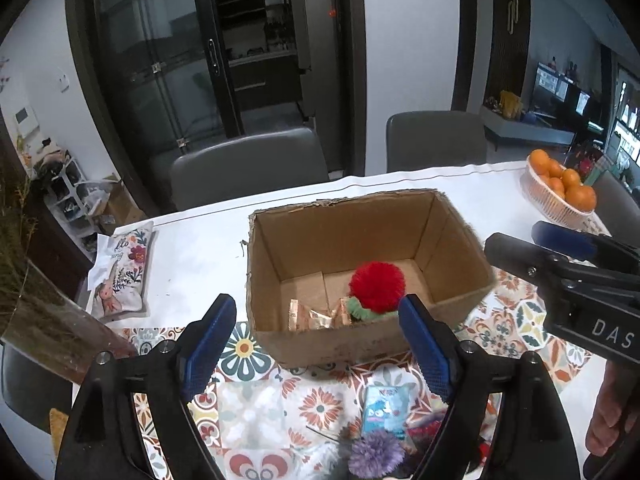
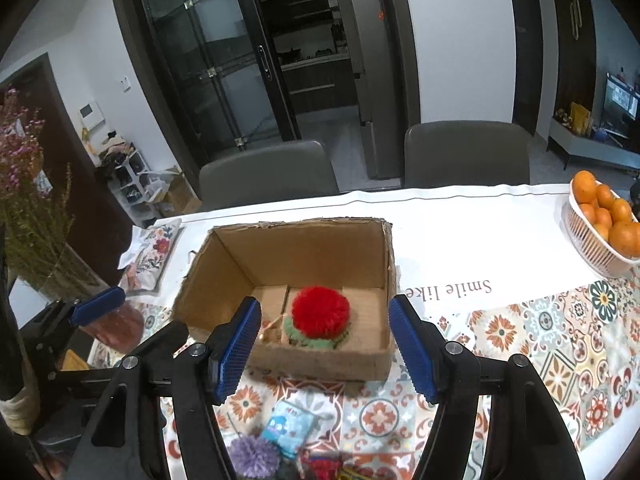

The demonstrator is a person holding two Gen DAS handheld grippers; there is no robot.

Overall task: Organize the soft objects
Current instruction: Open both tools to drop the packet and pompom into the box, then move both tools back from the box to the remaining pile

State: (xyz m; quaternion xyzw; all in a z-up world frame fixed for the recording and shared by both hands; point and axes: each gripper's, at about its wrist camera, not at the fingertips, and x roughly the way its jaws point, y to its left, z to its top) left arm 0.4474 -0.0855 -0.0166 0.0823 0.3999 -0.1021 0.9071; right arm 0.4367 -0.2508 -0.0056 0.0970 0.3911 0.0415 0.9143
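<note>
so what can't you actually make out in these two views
- Golden packets and green knit base in the cardboard box: both views, partly hidden by its near wall and the red pompom.
- Purple pompom: cut off by the bottom edge.
- Blue packet: print blurred, unreadable.
- Small items beside it, right view: cut off, unidentifiable.
- Tablecloth lettering: hidden behind the box.

We look from both wrists, forward and steeply down along each gripper's fingers, close over the worktop [image 1: 192, 256]. Both views share the cardboard box [image 1: 360, 336] at centre, the chairs behind and the orange basket [image 2: 600, 248] at right. Our left view catches the right gripper [image 1: 536, 240] at its right edge.
</note>
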